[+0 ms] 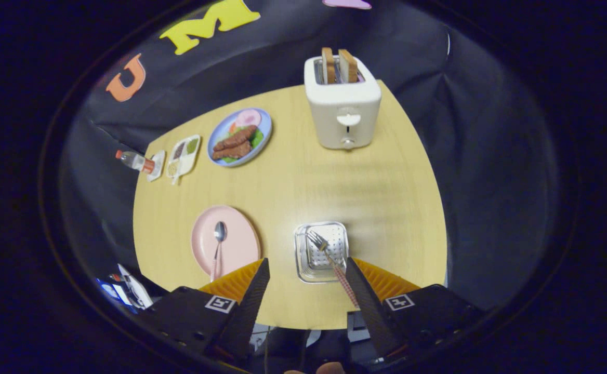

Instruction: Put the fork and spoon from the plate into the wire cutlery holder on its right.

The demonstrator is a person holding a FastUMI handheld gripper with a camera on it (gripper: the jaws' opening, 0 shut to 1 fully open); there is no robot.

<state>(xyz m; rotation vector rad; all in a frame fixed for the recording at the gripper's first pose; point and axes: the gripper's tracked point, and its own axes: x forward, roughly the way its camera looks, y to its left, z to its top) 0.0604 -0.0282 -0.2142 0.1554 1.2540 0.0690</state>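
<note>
Gripper view | claw (307, 283) spread - holds nothing | fork (329, 257) in holder (303, 259) | spoon (218, 244) on plate (241, 239)

the gripper (307, 283) hangs with fingers spread above the table (376, 182); the fork (329, 257) stands in the wire cutlery holder (303, 259) between them. left of it the spoon (218, 244) lies on the plate (238, 241). the toaster (342, 111) stands beyond.
</note>
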